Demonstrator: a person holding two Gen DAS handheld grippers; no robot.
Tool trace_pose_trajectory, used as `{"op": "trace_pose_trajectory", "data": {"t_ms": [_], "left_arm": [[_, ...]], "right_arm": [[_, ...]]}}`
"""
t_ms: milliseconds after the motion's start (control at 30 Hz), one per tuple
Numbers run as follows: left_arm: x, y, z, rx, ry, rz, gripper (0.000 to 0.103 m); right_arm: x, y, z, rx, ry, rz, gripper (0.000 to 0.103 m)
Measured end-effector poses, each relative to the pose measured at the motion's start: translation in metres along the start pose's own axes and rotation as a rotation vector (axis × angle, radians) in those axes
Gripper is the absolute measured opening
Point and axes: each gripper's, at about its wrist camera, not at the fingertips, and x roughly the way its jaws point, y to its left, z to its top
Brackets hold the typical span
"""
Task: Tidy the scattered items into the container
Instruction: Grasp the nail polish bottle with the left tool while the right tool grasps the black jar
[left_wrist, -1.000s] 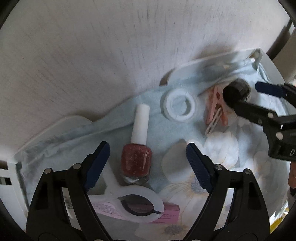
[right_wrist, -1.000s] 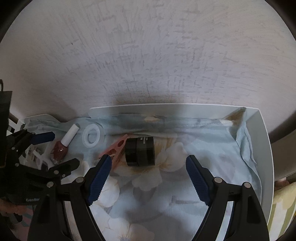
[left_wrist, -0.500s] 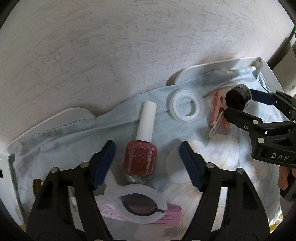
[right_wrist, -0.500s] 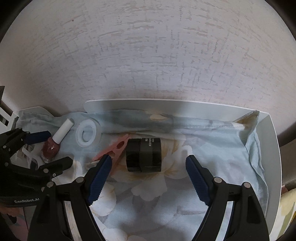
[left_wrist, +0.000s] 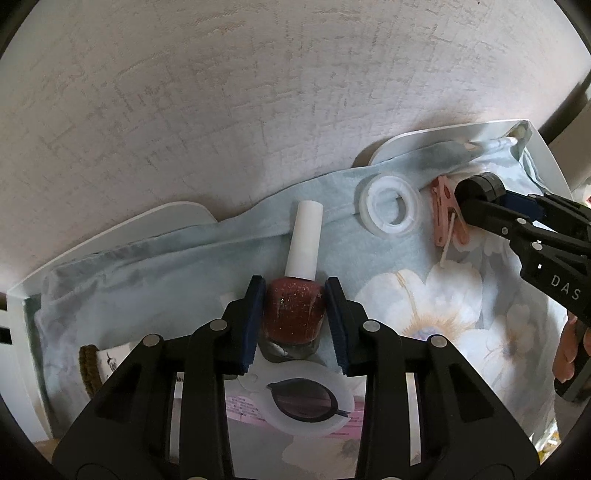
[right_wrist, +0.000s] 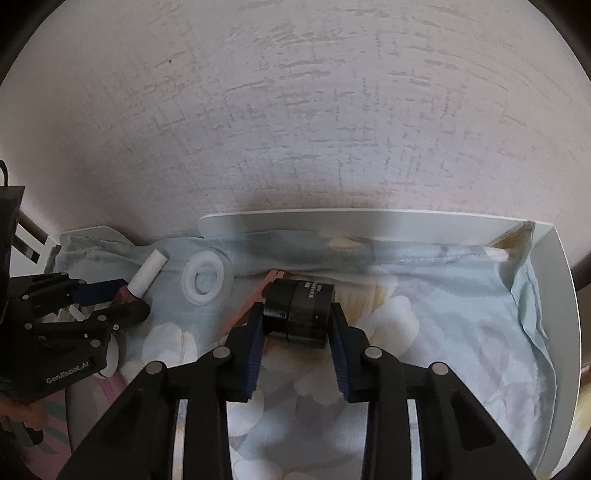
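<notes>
1. Since a second ago, both hand-held grippers have gone from wide apart to narrowed around an item each, and the log of motion is borne out by the frames: the jaws are closing.
2. The left hand-held gripper (left_wrist: 294, 325) is closing on the nail polish bottle (left_wrist: 293, 314), and its blue pads are seen pressed against the bottle's two sides.
3. The right hand-held gripper (right_wrist: 297, 345) is closing on the black jar (right_wrist: 300, 314), which sits between the pads with both of them against its ends.
4. This is judged to mean that two pickups are being made at once, with lifting and carrying to the container yet to be done; no container for the items can be identified with certainty in either view.
5. The nail polish bottle is seen lying flat on the floral cloth (left_wrist: 424, 295), its white cap pointed toward the far edge of the cloth. Its glass body is dark red with glitter flecks.
6. The black jar is a short, dark cylinder with small pale lettering, lying on its side near the far edge of the cloth.
7. A white ring (left_wrist: 389, 206) and a pink clothespin (left_wrist: 445, 210) are left lying on the cloth between the two held items, the clothespin just beside the jar.
8. A white-framed piece with a dark oval (left_wrist: 303, 402) is seen at the near edge, just below the bottle.
9. A white tray wall (right_wrist: 369, 221) is seen bordering the cloth's far edge.
</notes>
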Motion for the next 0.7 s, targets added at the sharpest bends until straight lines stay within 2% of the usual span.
{"op": "trace_pose_trajectory", "data": {"t_ms": [467,633,700], "left_arm": [[-0.021,0.002,-0.002,-0.022,-0.039,-0.043,0.029],[-0.032,0.002,-0.004,-0.021,-0.058,-0.054,0.029],[-0.037,-0.013,-0.001,-0.024,-0.061,-0.059,0.029]], "right_arm": [[-0.027,-0.008,-0.011,0.027,-0.023,-0.008,0.029],[-0.032,-0.016,-0.002,0.027,-0.030,-0.013,0.029],[-0.038,-0.007,0.007,0.030,-0.034,-0.017,0.029]]}}
